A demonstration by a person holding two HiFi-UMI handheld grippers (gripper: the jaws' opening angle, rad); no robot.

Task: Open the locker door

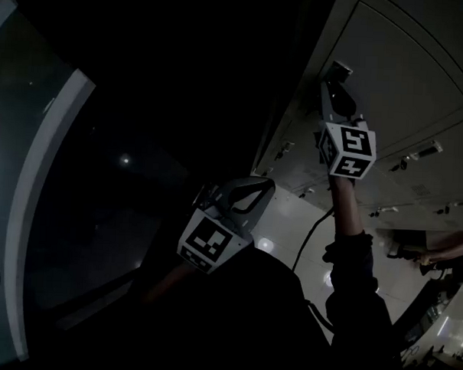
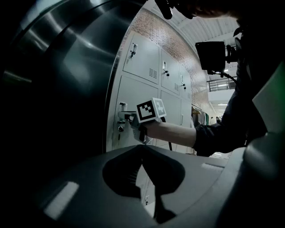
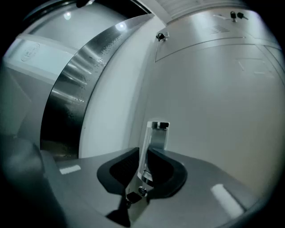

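Locker door (image 1: 409, 69): pale grey metal panel at the upper right of the head view, one of a bank of like fronts. In the left gripper view it sits level with its neighbours.

Handle (image 1: 340, 68): small upright metal pull at the door's left edge, with a keyhole (image 2: 119, 128) just beneath it.

Right gripper (image 1: 336, 79): raised to the door on an outstretched forearm (image 1: 344, 204) that comes out of a dark sleeve (image 1: 354, 266). Tongs narrow, pressed on the handle from both sides. In the right gripper view the handle (image 3: 156, 133) stands upright between the dark pads, its top clear above them, with the door panel (image 3: 213, 107) directly behind. Its marker cube (image 1: 346, 151) is turned toward the head camera.

Left gripper (image 1: 258, 191): held low near the middle of the head view, well apart from the lockers. Tongs brought together at the tips, with nothing between them. Its view looks across at the right gripper (image 2: 130, 117) on the handle.

Neighbouring lockers (image 2: 141, 55): same grey fronts above and beside the door, each with its own small latch.

Steel column (image 3: 75, 89): curved brushed-metal surface just left of the locker bank, catching highlights.

Lighting: dim, and much of the head view is black.
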